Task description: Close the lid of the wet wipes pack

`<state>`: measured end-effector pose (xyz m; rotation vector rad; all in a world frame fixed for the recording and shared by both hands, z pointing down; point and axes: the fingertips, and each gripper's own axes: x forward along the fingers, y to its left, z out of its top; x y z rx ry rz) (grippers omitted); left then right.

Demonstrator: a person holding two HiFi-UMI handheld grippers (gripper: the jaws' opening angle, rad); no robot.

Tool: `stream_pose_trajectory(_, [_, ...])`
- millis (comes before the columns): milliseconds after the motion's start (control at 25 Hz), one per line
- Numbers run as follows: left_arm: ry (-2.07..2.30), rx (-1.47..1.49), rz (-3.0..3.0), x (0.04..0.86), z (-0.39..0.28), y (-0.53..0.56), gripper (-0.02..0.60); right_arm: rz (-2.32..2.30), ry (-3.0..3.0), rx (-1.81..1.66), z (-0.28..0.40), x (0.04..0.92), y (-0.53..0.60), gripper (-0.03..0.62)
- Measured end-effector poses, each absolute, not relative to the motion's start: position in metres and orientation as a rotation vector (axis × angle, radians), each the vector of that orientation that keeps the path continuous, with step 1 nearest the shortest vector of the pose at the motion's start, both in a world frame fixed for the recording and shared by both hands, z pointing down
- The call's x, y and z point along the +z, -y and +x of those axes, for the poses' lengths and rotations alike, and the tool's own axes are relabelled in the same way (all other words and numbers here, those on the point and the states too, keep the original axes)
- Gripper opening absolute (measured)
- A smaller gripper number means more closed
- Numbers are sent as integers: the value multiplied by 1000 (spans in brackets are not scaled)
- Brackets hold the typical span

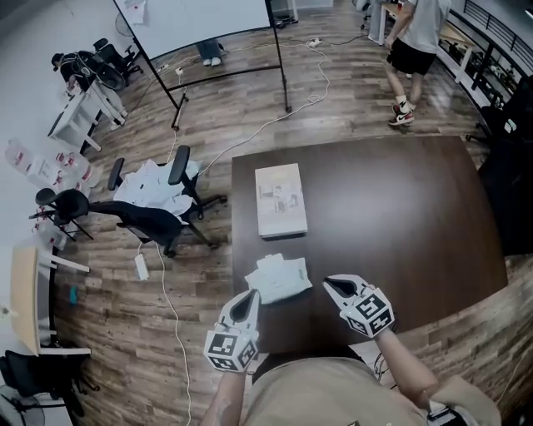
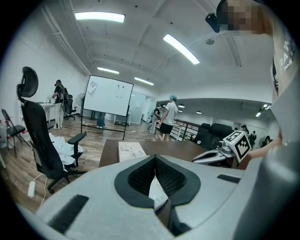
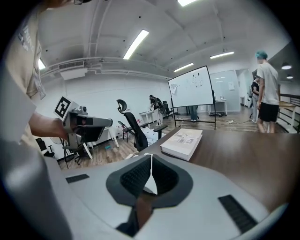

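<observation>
The wet wipes pack point(image 1: 277, 277) is white and crinkled and lies flat near the front edge of the dark brown table point(image 1: 400, 225). Whether its lid is up or down is too small to make out. My left gripper point(image 1: 250, 296) hovers at the pack's near left corner with its jaws closed together and nothing held. My right gripper point(image 1: 330, 284) sits just right of the pack, also shut and empty. In the left gripper view the pack point(image 2: 157, 192) shows through the gap under the joined tips point(image 2: 154, 157). The right gripper view shows a white sliver of the pack point(image 3: 150, 182) the same way.
A flat white box point(image 1: 281, 200) lies on the table behind the pack. A black office chair point(image 1: 150, 215) draped with white cloth stands left of the table, with cables on the wood floor. A whiteboard point(image 1: 200, 25) and a walking person point(image 1: 412, 50) are far behind.
</observation>
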<state>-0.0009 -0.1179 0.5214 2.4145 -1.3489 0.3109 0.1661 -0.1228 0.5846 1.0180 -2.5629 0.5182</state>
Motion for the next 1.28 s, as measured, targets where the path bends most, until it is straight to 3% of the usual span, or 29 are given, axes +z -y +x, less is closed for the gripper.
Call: stream_pose_trajectory(1280, [1169,402,2230,643,-25,149,9,735,2379,693,76,679,233,17])
